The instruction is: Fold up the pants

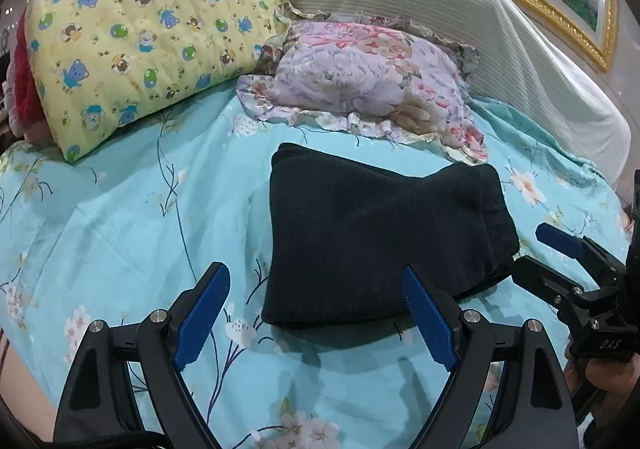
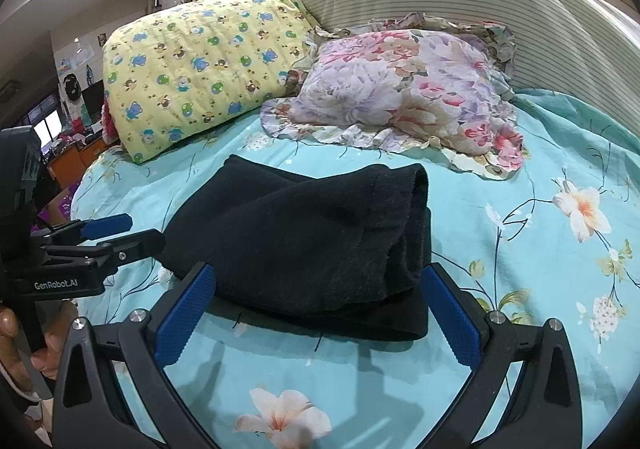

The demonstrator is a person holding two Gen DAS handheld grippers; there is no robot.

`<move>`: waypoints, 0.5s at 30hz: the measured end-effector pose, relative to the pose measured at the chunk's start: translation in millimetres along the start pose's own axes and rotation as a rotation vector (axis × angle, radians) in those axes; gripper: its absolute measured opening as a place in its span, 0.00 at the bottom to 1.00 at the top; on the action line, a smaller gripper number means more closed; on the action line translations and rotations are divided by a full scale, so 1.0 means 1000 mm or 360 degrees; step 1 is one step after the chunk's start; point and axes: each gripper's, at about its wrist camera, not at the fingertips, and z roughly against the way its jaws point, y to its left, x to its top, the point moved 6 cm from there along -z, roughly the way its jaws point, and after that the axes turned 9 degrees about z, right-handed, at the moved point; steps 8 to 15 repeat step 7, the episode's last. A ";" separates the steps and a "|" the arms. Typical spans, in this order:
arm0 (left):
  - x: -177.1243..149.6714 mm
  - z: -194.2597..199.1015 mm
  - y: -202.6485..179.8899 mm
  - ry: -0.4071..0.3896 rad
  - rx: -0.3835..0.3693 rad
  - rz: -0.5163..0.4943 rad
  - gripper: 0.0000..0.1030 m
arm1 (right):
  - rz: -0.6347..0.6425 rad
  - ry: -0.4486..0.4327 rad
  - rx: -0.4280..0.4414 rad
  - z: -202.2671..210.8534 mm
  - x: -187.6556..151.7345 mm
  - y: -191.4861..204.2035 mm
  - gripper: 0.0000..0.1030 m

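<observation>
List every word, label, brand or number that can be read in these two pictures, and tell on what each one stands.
"GenRobot.AI": white letters on the black body of the left gripper, seen from the right wrist camera.
"DAS": small pale letters on the black body of the right gripper, seen from the left wrist camera; faint, so the reading is unsure.
Posters and papers on the far wall: too small and blurred to read.
</observation>
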 end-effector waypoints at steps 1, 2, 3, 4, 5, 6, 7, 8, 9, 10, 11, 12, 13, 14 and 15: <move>0.000 -0.001 0.000 0.0002 0.0001 -0.0001 0.85 | -0.0003 0.0003 0.0000 -0.001 0.001 -0.001 0.99; 0.001 -0.003 0.000 0.0002 0.0008 0.0002 0.85 | -0.0005 0.0005 -0.0002 -0.001 0.001 -0.002 0.99; 0.001 -0.004 0.000 0.0005 0.0011 0.0005 0.85 | -0.0007 0.0005 -0.0005 -0.001 0.001 -0.003 0.99; 0.002 -0.006 0.000 0.0014 0.0015 0.0012 0.85 | -0.0012 0.0003 -0.0003 -0.001 0.001 -0.004 0.99; 0.001 -0.007 0.001 0.0023 0.0025 0.0024 0.86 | -0.0019 0.0006 0.0005 -0.001 0.001 -0.004 0.99; 0.001 -0.008 0.002 0.0034 0.0035 0.0034 0.86 | -0.0024 0.0011 0.0011 -0.001 0.001 -0.005 0.99; 0.001 -0.009 0.002 0.0048 0.0039 0.0041 0.86 | -0.0027 0.0022 0.0014 -0.002 0.000 -0.006 0.99; 0.001 -0.009 0.002 0.0048 0.0039 0.0041 0.86 | -0.0027 0.0022 0.0014 -0.002 0.000 -0.006 0.99; 0.001 -0.009 0.002 0.0048 0.0039 0.0041 0.86 | -0.0027 0.0022 0.0014 -0.002 0.000 -0.006 0.99; 0.001 -0.009 0.002 0.0048 0.0039 0.0041 0.86 | -0.0027 0.0022 0.0014 -0.002 0.000 -0.006 0.99; 0.001 -0.009 0.002 0.0048 0.0039 0.0041 0.86 | -0.0027 0.0022 0.0014 -0.002 0.000 -0.006 0.99; 0.001 -0.009 0.002 0.0048 0.0039 0.0041 0.86 | -0.0027 0.0022 0.0014 -0.002 0.000 -0.006 0.99; 0.001 -0.009 0.002 0.0048 0.0039 0.0041 0.86 | -0.0027 0.0022 0.0014 -0.002 0.000 -0.006 0.99; 0.001 -0.009 0.002 0.0048 0.0039 0.0041 0.86 | -0.0027 0.0022 0.0014 -0.002 0.000 -0.006 0.99; 0.001 -0.009 0.002 0.0048 0.0039 0.0041 0.86 | -0.0027 0.0022 0.0014 -0.002 0.000 -0.006 0.99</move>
